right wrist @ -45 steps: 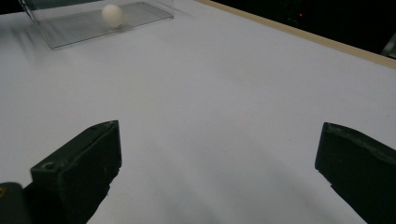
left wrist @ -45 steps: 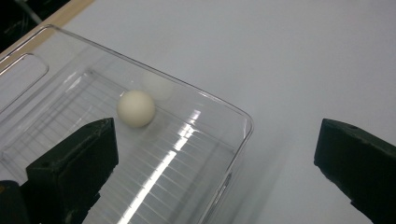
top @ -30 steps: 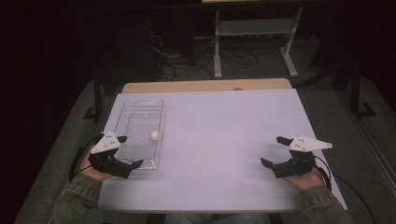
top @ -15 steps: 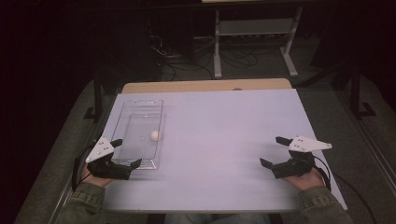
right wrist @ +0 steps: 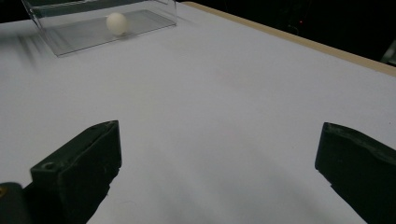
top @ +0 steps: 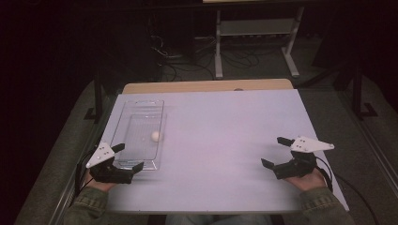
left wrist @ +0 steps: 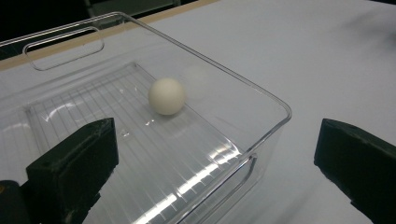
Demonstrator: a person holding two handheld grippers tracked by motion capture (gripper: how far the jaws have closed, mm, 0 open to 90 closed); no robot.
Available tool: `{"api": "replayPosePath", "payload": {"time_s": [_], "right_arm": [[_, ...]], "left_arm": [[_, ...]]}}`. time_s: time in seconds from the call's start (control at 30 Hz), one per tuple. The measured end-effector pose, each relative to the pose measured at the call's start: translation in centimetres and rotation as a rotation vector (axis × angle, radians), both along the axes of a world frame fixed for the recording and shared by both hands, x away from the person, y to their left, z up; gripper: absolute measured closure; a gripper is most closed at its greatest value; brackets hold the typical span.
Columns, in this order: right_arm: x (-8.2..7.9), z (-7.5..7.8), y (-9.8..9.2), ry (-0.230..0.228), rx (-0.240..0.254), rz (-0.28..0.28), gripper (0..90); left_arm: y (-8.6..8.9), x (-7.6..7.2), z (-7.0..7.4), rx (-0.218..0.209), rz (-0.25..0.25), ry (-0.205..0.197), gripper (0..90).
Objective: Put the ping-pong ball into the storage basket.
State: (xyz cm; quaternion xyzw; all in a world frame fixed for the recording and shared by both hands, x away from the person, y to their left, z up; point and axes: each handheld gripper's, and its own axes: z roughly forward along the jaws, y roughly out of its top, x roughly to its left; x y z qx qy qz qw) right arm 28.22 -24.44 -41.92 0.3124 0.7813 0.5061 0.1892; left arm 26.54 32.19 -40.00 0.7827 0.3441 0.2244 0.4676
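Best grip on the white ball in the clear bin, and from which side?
Probably from straight above: the ball lies on the floor of the clear bin, close to one long wall, so side entry is blocked. Close the jaws across its widest middle, along the bin's length. The left gripper, open at the bin's near end, is closest.

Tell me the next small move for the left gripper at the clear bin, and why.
Probably ease the left gripper forward and down over the near wall of the clear bin, toward the white ball. Its jaws stand wide open and hold nothing, one above the bin's ribbed floor and one outside its near corner, and the ball lies apart from them by the side wall. The right gripper is open far across the table.
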Motion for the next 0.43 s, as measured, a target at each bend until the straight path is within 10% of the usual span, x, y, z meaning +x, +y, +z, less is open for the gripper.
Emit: {"api": "replayPosePath", "payload": {"time_s": [0.43], "right_arm": [[0.1,-0.1,-0.2,0.003,0.010,-0.012,0.0]], "left_arm": [[1.0,-0.2,0.1,-0.055,0.025,-0.029,0.0]]}}
